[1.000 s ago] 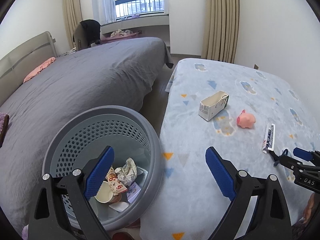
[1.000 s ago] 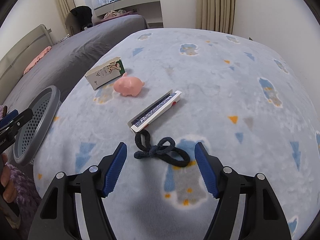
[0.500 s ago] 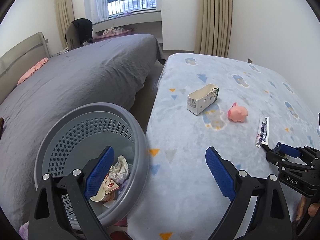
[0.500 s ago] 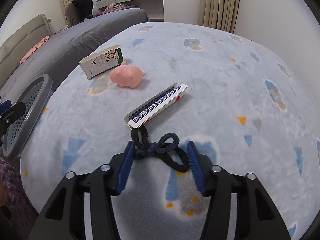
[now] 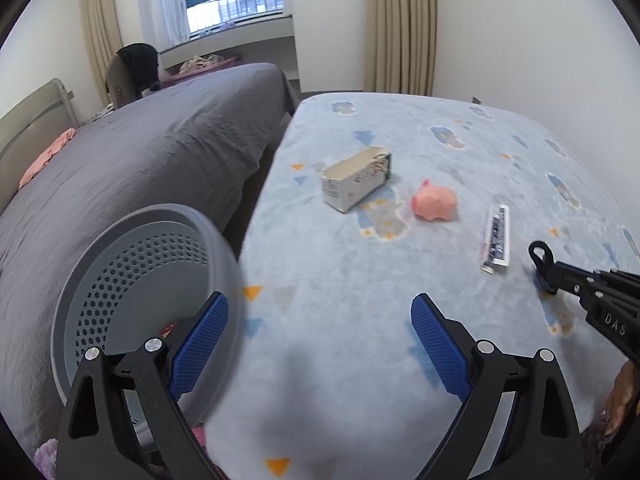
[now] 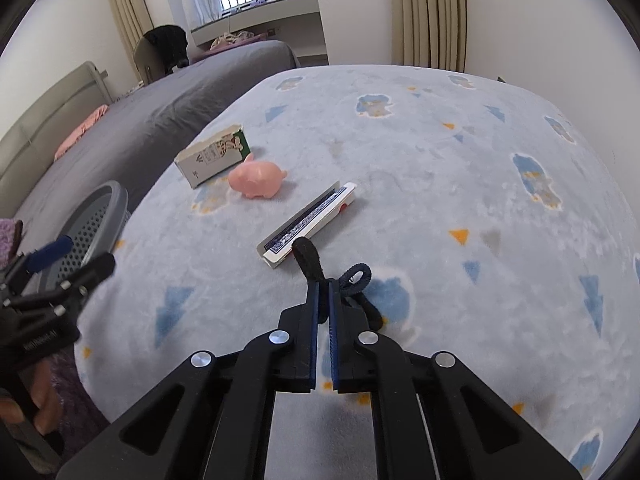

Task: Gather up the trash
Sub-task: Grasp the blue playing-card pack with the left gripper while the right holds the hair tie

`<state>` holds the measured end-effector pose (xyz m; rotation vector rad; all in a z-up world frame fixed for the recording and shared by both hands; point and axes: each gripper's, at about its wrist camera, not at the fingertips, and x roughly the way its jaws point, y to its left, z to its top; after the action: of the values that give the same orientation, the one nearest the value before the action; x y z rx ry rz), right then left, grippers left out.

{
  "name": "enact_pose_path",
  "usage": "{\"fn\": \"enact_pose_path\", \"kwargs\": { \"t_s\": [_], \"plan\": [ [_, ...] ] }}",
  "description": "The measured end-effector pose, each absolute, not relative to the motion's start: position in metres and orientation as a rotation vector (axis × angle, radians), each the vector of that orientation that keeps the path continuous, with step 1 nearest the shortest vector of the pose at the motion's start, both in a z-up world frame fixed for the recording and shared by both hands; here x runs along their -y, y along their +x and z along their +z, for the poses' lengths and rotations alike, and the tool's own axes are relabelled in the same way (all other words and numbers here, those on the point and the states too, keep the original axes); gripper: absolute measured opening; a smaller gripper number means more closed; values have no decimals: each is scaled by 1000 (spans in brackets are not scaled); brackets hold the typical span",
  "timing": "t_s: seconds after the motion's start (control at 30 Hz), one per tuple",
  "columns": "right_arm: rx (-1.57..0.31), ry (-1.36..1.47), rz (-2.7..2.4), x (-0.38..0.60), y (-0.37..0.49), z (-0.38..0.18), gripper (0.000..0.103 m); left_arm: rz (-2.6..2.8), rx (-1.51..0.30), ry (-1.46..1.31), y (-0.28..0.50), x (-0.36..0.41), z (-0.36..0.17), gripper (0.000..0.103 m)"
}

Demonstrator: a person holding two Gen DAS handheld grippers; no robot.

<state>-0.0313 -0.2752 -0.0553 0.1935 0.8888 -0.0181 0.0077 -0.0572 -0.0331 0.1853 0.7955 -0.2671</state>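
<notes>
The right gripper has its jaws clenched on the dark hair tie. The grey basket lies well to its left, just beside the left gripper, whose jaws are released and hold nothing.

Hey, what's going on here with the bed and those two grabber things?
A person is clearing a blue patterned blanket using two handheld tongs. The right tongs are shut on a dark hair tie, beside a flat blue-and-white box. The left tongs hang open between the blanket's edge and a grey basket. A carton and pink pig toy lie untouched.
</notes>
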Motion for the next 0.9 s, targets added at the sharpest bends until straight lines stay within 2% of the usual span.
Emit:
{"fn": "enact_pose_path", "kwargs": {
  "t_s": [0.43, 0.9],
  "plan": [
    [-842, 309, -84, 322, -54, -42, 5, -408, -826, 194, 14, 133, -34, 91],
    [-822, 373, -87, 342, -61, -34, 5, -455, -900, 212, 52, 199, -65, 90]
  ]
}}
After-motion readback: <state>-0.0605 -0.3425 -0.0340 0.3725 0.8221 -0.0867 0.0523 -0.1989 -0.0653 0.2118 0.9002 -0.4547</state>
